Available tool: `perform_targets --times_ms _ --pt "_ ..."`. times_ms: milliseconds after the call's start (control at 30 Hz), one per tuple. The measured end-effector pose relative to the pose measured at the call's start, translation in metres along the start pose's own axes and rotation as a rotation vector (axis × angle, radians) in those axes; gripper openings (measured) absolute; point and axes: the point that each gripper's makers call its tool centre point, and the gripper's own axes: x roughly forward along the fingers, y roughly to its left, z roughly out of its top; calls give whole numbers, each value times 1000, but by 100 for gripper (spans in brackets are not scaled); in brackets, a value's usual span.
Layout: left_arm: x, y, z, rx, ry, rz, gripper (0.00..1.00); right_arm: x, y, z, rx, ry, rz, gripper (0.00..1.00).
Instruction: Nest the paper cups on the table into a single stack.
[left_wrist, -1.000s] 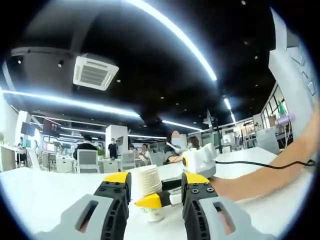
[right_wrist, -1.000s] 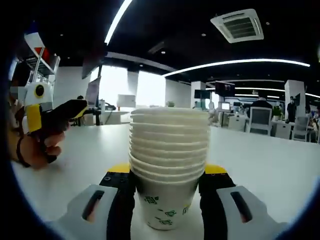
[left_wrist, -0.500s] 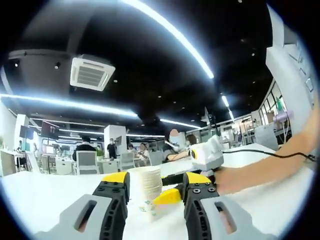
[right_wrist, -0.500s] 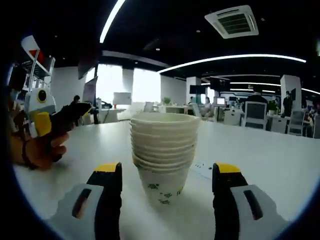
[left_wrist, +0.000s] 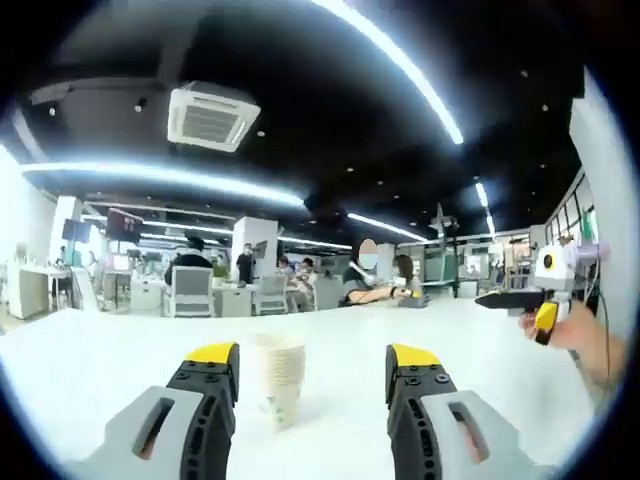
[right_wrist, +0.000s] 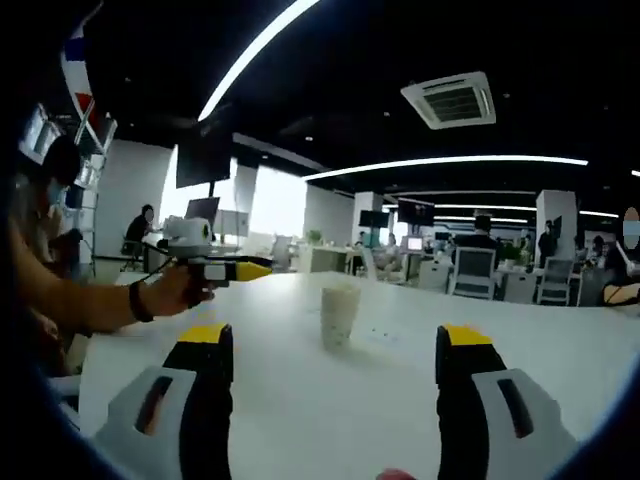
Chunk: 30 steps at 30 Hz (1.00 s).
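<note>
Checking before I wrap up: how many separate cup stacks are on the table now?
1: a single stack of paper cups stands on the white table, apart from both grippers. Loose cups elsewhere may be hidden.

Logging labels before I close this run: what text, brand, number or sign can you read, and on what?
None legible.
Stack of paper cups: green printed marks on the bottom cup, too small and blurred to read.
Left gripper and right gripper: no lettering visible on the jaws.
White table: no visible text.

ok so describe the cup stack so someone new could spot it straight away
Start from the big white table. Out on its open middle one stack of paper cups stands upright, apart from both hand-held grippers. It is white with ridged rims on top and small green print on the lowest cup.
</note>
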Motion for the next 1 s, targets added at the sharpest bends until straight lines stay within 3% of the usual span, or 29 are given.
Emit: perform_targets --times_ms 33,67,100,133,233,300,333,367,433,533,667,833,1000 --pt "-2 -10 1 -33 19 -24 69 -11 6 1 0 -4 -1 87" --pt "-28 -50 25 -47 9 -79 68 -61 19 20 27 -155 -41 86" --pt "-39 -58 29 13 12 -77 68 -74 28 23 32 -181 -48 86" --pt "-61 -81 22 51 31 -79 69 -85 36 24 22 -198 -54 85" --pt "-110 -115 35 87 -19 -81 70 -109 55 24 -1 -211 -54 84" --pt "-128 -127 39 82 -39 -86 69 -116 61 23 -14 -213 -50 84" --pt "-160 -148 49 89 -78 -92 69 -127 67 20 -36 -220 -52 84" --pt "-172 -155 54 116 -95 -82 68 -133 70 18 -38 -224 -54 83" --pt "-185 -164 60 177 -113 -76 67 -139 70 16 -31 -228 -59 79" --pt "-209 -174 76 294 -157 -9 66 -154 73 21 4 -272 -60 75" --pt "-218 -178 78 280 -155 -18 65 -162 74 27 -20 -292 -88 74" --pt "-210 -177 73 273 -140 -42 64 -156 78 21 -24 -255 -77 75" --pt "-207 -171 86 295 -166 -50 63 -149 93 10 -67 -207 -63 75"
